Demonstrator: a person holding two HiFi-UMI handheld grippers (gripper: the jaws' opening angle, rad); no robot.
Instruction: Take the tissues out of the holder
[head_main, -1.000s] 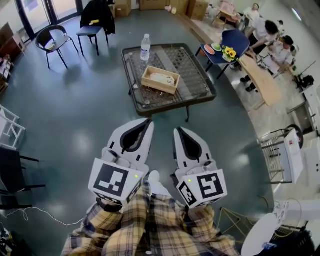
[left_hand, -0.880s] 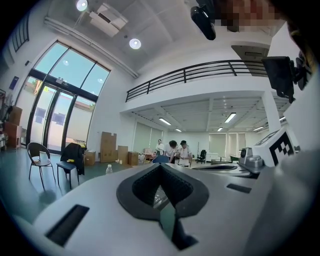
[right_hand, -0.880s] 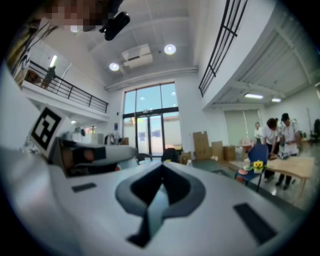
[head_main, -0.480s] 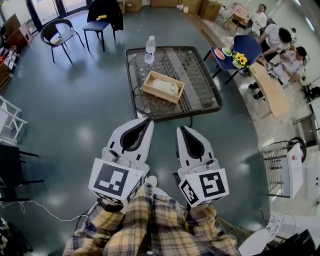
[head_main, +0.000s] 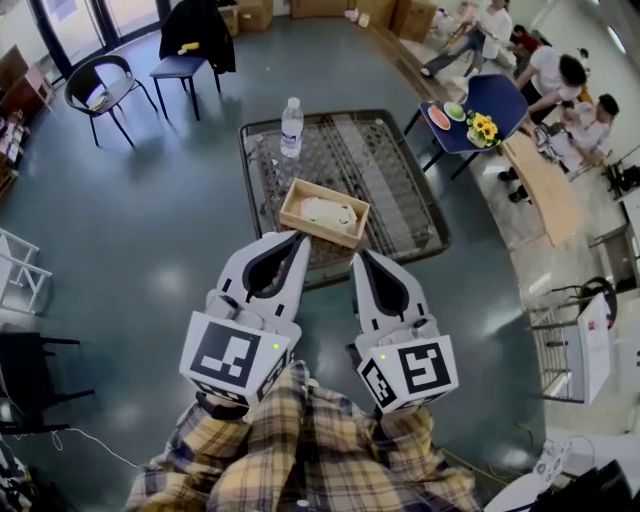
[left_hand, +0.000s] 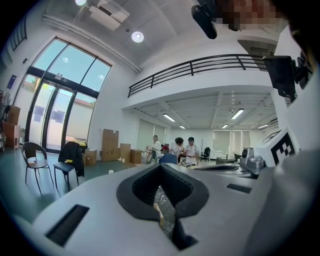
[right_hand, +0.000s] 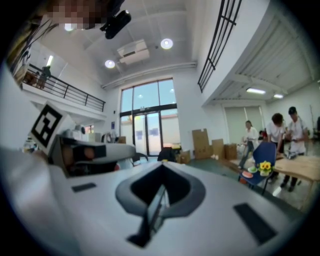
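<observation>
A wooden tissue holder (head_main: 324, 212) with white tissues (head_main: 330, 213) in it stands on the near part of a low dark mesh-top table (head_main: 400, 190). In the head view my two grippers are held side by side over the floor, just short of the table's near edge. The left gripper (head_main: 298, 240) points at the holder's near left corner with its jaws shut and nothing in them. The right gripper (head_main: 359, 257) is shut and empty too. In the left gripper view, the left gripper (left_hand: 161, 166) shows a strip of the holder and mesh through its jaw opening. The right gripper (right_hand: 162, 168) shows in its own view.
A clear water bottle (head_main: 291, 127) stands at the table's far left. Two chairs (head_main: 100, 85) are beyond on the left, one with a black jacket (head_main: 195, 25). A blue table with flowers (head_main: 478, 103), a wooden counter and several people are at the right. A white rack (head_main: 15, 265) stands at the left.
The table and holder have come nearer in the head view, now just beyond the jaw tips. Both grippers keep the same pose and stay shut.
</observation>
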